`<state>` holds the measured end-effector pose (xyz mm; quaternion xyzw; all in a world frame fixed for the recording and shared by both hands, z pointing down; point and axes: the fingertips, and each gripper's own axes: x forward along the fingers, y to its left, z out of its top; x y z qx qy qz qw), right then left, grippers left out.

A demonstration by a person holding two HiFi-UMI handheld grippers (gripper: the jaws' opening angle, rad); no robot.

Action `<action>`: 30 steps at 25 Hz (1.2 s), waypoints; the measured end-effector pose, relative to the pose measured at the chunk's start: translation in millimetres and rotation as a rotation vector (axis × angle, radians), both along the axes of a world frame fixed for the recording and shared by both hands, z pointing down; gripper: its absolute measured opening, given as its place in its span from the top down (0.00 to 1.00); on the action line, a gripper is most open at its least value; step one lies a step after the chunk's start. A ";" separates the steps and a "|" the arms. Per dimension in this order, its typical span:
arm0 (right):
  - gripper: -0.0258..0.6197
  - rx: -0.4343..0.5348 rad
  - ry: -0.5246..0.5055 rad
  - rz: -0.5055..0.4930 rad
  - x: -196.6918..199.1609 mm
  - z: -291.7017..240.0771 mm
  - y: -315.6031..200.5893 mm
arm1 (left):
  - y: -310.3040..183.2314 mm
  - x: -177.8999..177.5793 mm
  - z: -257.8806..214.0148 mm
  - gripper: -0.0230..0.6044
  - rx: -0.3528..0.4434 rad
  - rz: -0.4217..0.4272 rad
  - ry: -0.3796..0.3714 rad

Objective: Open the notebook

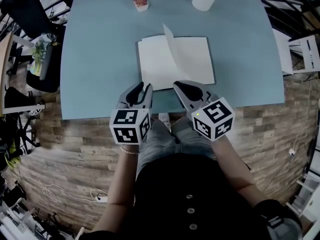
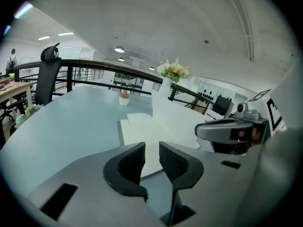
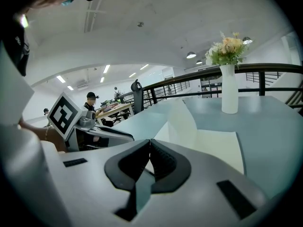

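Trouble may come from the thin white page (image 1: 171, 44) that stands up, curled, on the flat white paper notebook (image 1: 195, 59) in the middle of the pale blue counter (image 1: 95, 59). Nothing holds it, so I think it could flop back down. The left tongs (image 1: 142, 89) are apart and empty. The right tongs (image 1: 183, 87) are squeezed together on nothing. Both hang near the book's near edge.

The notebook (image 1: 192, 59) lies flat and open on the blue bench (image 1: 100, 59), close to the near edge and about midway along it. Its pages are blank white, with a dark cover showing along the left side. One leaf (image 1: 169, 38) stands curled upright over the middle, its top corner raised.
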<state>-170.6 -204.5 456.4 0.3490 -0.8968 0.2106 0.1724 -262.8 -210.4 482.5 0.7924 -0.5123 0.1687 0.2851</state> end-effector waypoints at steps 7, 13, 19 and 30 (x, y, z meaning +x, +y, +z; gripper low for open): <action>0.95 0.078 -0.015 0.049 9.9 -32.6 -15.0 | -6.7 15.7 -30.9 0.88 0.065 0.088 0.046; 0.95 0.126 -0.021 0.068 27.9 -57.7 -20.6 | -11.4 39.2 -64.7 0.91 0.131 0.141 0.073; 0.95 0.144 -0.024 0.057 42.8 -69.2 -22.5 | -16.8 56.8 -88.0 0.91 0.177 0.155 0.080; 0.96 0.158 -0.059 0.037 60.7 -83.5 -31.2 | -22.0 73.0 -111.4 0.94 0.211 0.134 0.063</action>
